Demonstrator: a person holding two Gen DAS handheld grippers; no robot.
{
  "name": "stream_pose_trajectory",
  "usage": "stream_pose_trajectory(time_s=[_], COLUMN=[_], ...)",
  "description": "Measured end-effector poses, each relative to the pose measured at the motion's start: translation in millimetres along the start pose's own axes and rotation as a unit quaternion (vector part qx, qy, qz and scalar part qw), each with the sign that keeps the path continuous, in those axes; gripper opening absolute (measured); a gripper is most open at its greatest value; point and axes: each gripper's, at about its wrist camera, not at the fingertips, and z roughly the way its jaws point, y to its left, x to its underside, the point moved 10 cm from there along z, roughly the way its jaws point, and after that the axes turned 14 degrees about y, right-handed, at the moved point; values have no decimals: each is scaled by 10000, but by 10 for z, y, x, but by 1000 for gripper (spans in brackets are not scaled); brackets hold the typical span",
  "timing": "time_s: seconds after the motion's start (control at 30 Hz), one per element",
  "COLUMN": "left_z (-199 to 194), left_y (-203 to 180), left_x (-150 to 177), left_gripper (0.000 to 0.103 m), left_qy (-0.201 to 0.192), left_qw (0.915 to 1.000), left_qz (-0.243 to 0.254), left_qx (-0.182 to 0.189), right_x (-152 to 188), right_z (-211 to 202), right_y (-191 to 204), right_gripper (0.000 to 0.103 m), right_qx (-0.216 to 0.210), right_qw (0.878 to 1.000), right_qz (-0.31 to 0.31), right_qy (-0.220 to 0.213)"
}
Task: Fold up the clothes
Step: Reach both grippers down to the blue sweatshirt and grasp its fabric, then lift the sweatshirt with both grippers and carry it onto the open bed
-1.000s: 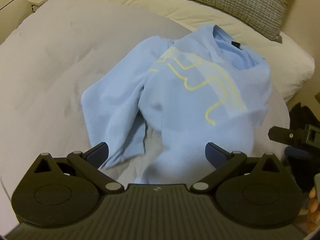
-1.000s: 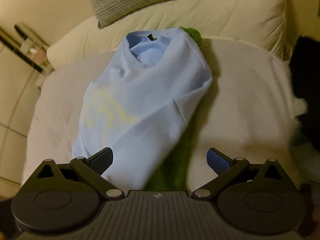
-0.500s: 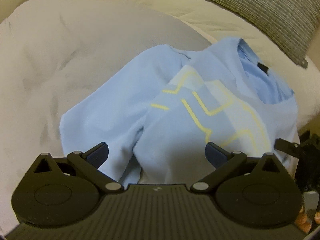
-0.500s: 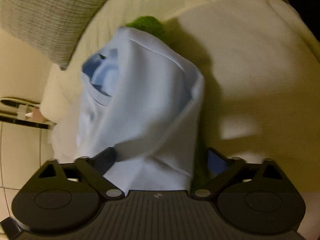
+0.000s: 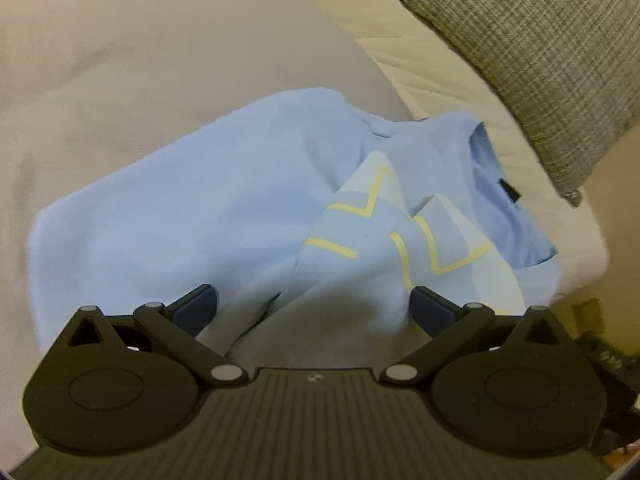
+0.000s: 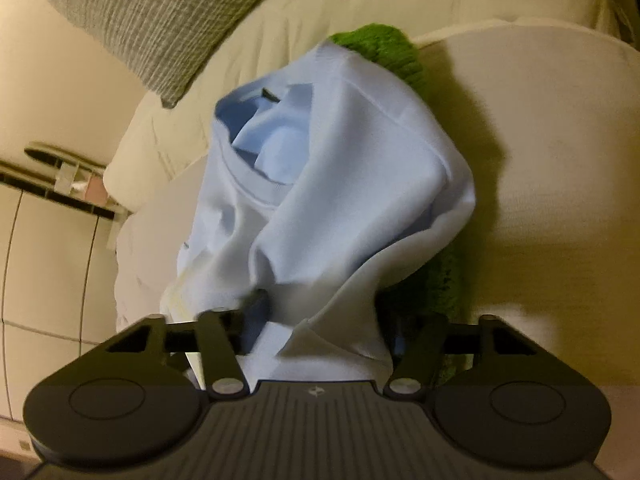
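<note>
A light blue shirt [image 5: 224, 200] with yellow line print lies crumpled on the bed, collar toward the pillow. My left gripper [image 5: 314, 310] is open, low over the shirt's near fold, with cloth lying between its fingers. In the right wrist view the same shirt [image 6: 360, 168] rises in a bunch, its collar opening at upper left. My right gripper [image 6: 326, 324] has its jaws drawn in on a gathered fold of the shirt's lower edge. A green knitted garment [image 6: 384, 46] lies under the shirt and shows along its right side.
A grey woven pillow [image 5: 540, 52] sits at the head of the bed on a cream pillow [image 6: 400, 4]. A pale duvet [image 5: 140, 60] covers the bed to the left. A tiled wall and a shelf [image 6: 60, 168] stand beyond the bed's left side.
My right gripper has moved down onto the shirt and its jaws have drawn in on a fold. My left gripper has moved closer and lower over the shirt, still open.
</note>
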Motion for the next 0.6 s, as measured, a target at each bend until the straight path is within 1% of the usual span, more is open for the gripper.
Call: stream_pose_trajectory(time_s=[0.03, 0.07, 0.1, 0.13, 0.17, 0.2, 0.27, 0.33, 0.43, 0.53, 0.6], left_z=[12, -4, -37, -93, -150, -207, -328, -469, -799, -1243, -1582], left_y=[-6, -18, -41, -77, -115, -157, -235, -290, -357, -369, -329], left_x=[-13, -12, -5, 9, 22, 33, 55, 86, 151, 260, 419], left_gripper=[98, 84, 73, 53, 38, 34, 23, 21, 19, 19, 19], left_qy=[-25, -89, -147, -196, -250, -310, -436, -583, -914, -1331, -1613], left_qw=[9999, 9997, 9994, 9989, 9984, 9979, 9966, 9955, 9931, 9893, 9858], left_qz=[70, 186, 293, 390, 480, 562, 701, 748, 738, 592, 452], left_qx=[68, 97, 135, 187, 186, 115, -10, -69, -37, -67, -126], right_x=[-12, -13, -11, -5, 8, 42, 105, 129, 252, 466, 636], right_z=[7, -14, -59, -115, -176, -244, -331, -387, -520, -725, -829], right_y=[28, 73, 136, 217, 300, 389, 602, 802, 1125, 1471, 1742], right_gripper=[33, 29, 20, 15, 14, 13, 12, 12, 12, 12, 12], right_qx=[126, 271, 388, 464, 537, 578, 427, 243, -31, -466, -759], right_qw=[9998, 9991, 9979, 9961, 9937, 9906, 9863, 9840, 9760, 9656, 9565], right_qz=[-150, -332, -521, -734, -958, -1193, -1521, -1688, -2095, -2500, -2775], right_qy=[2, -22, -80, -156, -244, -353, -480, -522, -593, -551, -475])
